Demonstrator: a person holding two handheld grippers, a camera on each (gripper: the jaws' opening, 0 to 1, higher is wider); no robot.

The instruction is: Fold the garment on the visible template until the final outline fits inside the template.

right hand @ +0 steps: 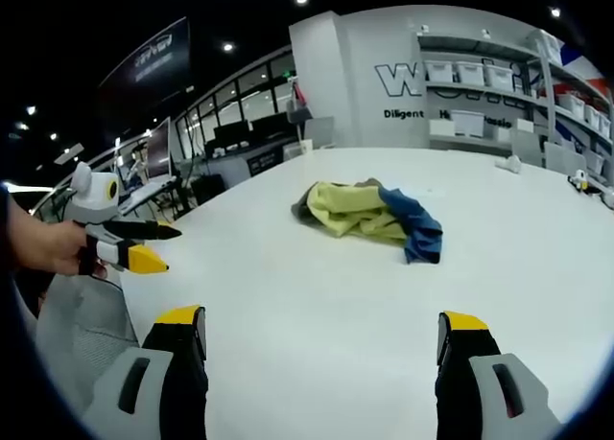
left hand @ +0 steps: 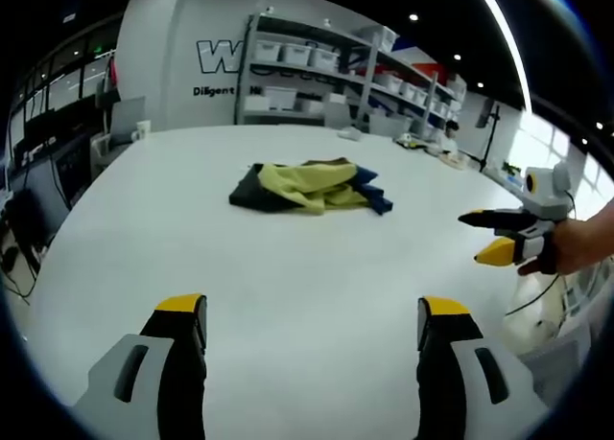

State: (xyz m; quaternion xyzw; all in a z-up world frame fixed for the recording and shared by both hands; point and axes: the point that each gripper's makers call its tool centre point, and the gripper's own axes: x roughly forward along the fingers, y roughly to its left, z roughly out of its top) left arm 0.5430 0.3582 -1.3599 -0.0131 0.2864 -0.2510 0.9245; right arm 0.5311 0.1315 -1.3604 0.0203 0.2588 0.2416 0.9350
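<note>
Hovering w/ left claw (left hand: pixel 313 327) and right claw (right hand: pixel 319 339) both wide apart, gripping nothing, well short of garment (left hand: pixel 309 187) lying crumpled mid-worktop (left hand: pixel 288 267). Risked pinching several bunched layers at once, dragging heap vs unfolding. No template outline made out.

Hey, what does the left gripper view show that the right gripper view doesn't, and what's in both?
Left gripper view: the right tool coming in from the right in a hand, its jaws slightly parted, and more dark fabric at the garment's edge.

Right gripper view: the left tool coming in from the left, jaws slightly parted, plus a row of monitors along the windows.

Both: the crumpled yellow, blue and dark garment lying untouched on the white table, storage shelves behind, and each view's own jaws wide apart, holding nothing.
</note>
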